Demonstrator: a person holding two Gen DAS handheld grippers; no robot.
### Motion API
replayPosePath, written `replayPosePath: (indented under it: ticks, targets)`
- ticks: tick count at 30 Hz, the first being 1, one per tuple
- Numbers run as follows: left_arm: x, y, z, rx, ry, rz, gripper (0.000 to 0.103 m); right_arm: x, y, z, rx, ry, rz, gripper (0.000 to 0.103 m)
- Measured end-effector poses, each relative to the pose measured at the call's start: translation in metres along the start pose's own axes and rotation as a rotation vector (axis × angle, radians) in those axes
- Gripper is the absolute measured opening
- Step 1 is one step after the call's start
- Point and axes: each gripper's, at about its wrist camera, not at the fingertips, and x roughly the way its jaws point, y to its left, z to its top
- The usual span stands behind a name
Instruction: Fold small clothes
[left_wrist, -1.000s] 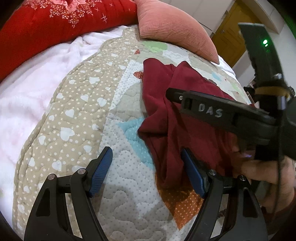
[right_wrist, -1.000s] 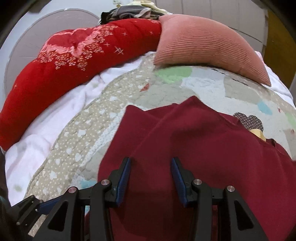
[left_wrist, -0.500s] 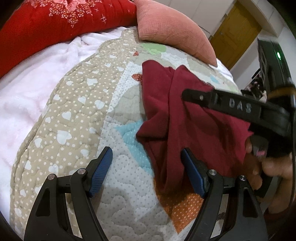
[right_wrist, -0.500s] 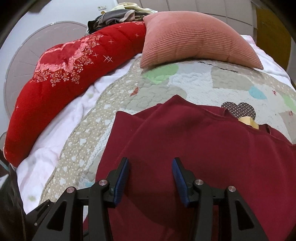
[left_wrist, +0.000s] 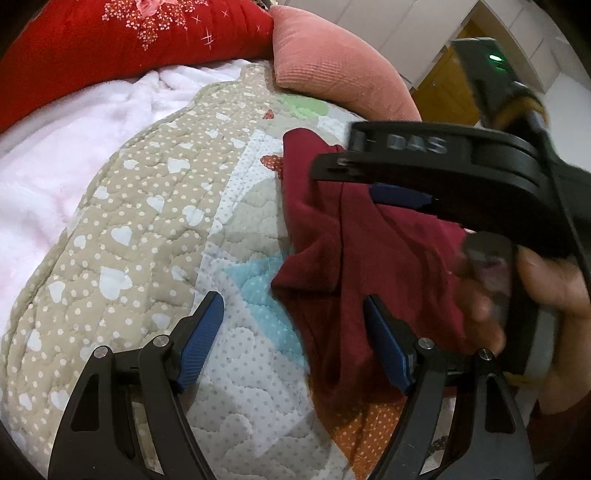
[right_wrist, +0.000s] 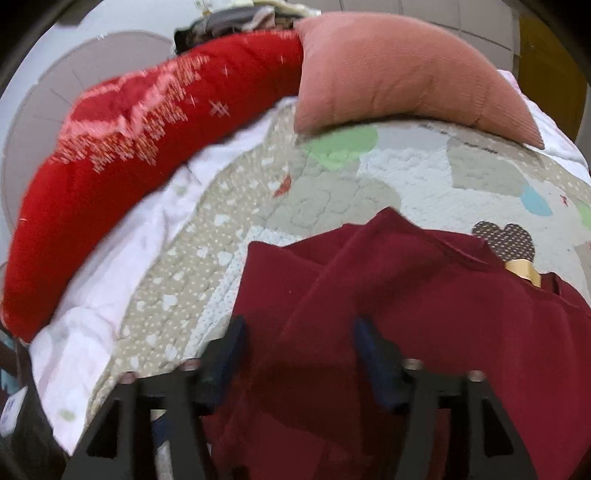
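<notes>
While the left gripper (left_wrist: 293, 332) hangs with its blue pads wide apart over the quilt (left_wrist: 140, 236), the maroon garment (left_wrist: 332, 258) lies right of centre, its long axis running from upper middle to the lower edge; the right gripper (left_wrist: 399, 184) crosses above it. From the right wrist, the garment (right_wrist: 424, 314) fills the lower right, and the right gripper (right_wrist: 297, 354) is opening astride a fold without pinching it.

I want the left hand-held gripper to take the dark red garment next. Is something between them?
Nothing visible lies between the left hand-held gripper and the dark red garment; its edge already sits inside the open jaws. The right hand-held gripper, jaws opening, hangs above the cloth further back.
</notes>
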Motion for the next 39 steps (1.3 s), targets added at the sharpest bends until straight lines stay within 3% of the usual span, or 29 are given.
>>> replayPosePath:
  ticks: [11,15,18,21,25,27,32,34,37,39]
  targets:
    - [-0.003,0.006,-0.003,-0.012,-0.014,-0.045,0.079,0.028,0.011,0.015,-0.085,0.013,-0.163,0.07]
    - [-0.005,0.007,-0.004,-0.016,-0.014,-0.052,0.079,0.019,-0.01,0.014,0.026,0.001,-0.114,0.07]
    - [-0.005,0.007,-0.004,-0.012,-0.015,-0.048,0.079,0.009,-0.006,0.013,0.038,0.012,-0.088,0.071]
    - [-0.004,0.007,-0.003,-0.014,-0.015,-0.05,0.079,0.012,0.011,0.013,-0.023,0.056,-0.106,0.079]
    - [-0.003,0.007,-0.002,-0.016,-0.015,-0.053,0.079,0.029,0.032,0.011,-0.104,0.1,-0.201,0.086]
    - [-0.003,0.007,-0.002,-0.017,-0.015,-0.053,0.079,0.036,0.037,0.009,-0.124,0.107,-0.233,0.093]
    - [-0.003,0.008,-0.002,-0.014,-0.017,-0.051,0.079,0.045,0.044,0.003,-0.191,0.084,-0.291,0.096]
    - [-0.003,0.007,-0.003,-0.011,-0.019,-0.046,0.079,0.042,0.036,0.003,-0.165,0.058,-0.264,0.095]
    - [-0.002,0.005,-0.004,-0.005,-0.024,-0.039,0.079,0.037,0.025,0.004,-0.147,0.035,-0.243,0.08]
    - [-0.001,0.001,-0.005,0.005,-0.026,-0.033,0.083,0.032,0.02,0.004,-0.145,0.024,-0.217,0.063]
